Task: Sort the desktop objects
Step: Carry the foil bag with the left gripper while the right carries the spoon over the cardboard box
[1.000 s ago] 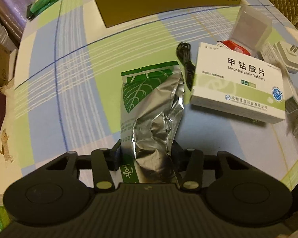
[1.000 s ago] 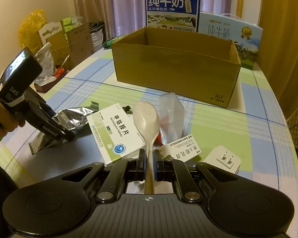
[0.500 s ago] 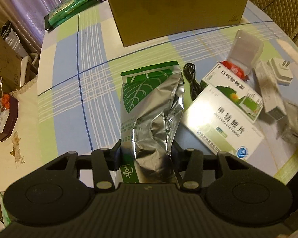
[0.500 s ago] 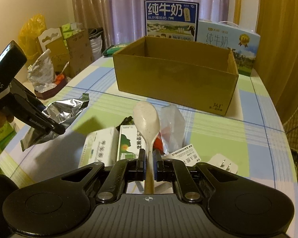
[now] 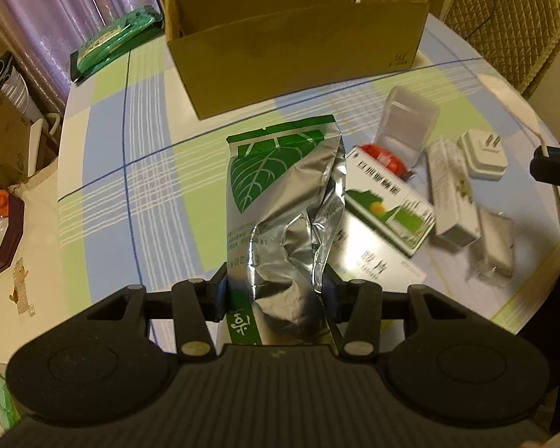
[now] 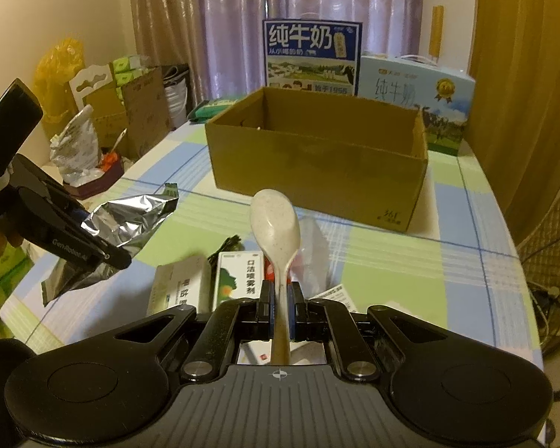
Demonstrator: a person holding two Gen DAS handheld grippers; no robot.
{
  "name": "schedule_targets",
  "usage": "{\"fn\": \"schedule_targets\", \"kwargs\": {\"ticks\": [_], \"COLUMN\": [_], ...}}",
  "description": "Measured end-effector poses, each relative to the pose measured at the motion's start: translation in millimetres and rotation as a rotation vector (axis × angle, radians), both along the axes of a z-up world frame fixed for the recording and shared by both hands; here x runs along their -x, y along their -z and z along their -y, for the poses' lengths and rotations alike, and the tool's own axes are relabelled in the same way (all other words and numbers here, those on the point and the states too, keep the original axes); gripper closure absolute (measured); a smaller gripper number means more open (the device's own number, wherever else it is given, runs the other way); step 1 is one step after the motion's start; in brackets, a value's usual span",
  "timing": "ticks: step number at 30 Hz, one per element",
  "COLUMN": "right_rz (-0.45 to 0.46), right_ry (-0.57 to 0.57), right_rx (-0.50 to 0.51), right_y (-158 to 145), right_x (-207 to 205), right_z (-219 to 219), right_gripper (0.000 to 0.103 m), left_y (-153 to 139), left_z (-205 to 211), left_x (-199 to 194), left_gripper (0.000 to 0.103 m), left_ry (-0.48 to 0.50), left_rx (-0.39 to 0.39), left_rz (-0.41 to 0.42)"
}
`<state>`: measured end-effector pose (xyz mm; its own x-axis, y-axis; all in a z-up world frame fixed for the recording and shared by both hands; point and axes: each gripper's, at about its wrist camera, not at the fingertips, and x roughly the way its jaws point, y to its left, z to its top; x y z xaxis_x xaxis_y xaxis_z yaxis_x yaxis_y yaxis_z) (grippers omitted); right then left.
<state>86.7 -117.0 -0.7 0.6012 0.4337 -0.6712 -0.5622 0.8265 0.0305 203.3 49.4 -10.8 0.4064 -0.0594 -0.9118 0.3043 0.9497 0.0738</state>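
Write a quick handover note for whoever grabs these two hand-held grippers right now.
Left hand-held gripper: shut on the silver-and-green foil bag, lifted off the table.
Right hand-held gripper: shut on the handle of the speckled spoon, bowl pointing forward.
The open cardboard box sits ahead on the checked tablecloth; its contents can't be judged.
On the table: two medicine boxes, a narrow white box, a clear plastic container, a red item and a white plug.
Probably next: take bag and spoon to the box, then return for the rest.
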Motion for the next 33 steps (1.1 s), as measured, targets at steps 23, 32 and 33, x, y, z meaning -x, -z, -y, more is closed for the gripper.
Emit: {"fn": "schedule_targets", "kwargs": {"ticks": [23, 32, 33], "right_rz": [0.042, 0.034, 0.033], "right_ry": [0.025, 0.047, 0.049], "right_rx": [-0.013, -0.024, -0.026], "right_y": [-41.7, -51.4, -52.6], "right_x": [-45.6, -88.8, -93.9], "right_z": [3.4, 2.0, 2.0], "right_gripper": [0.1, 0.1, 0.1], "left_y": [-52.2, -60.0, -61.5], "left_z": [31.7, 34.8, 35.4], "left_x": [-31.4, -66.8, -72.5], "left_gripper": [0.06, 0.06, 0.06], "left_ry": [0.049, 0.049, 0.05], "left_rx": [-0.001, 0.016, 0.019], "left_rz": [0.08, 0.094, 0.096]}}
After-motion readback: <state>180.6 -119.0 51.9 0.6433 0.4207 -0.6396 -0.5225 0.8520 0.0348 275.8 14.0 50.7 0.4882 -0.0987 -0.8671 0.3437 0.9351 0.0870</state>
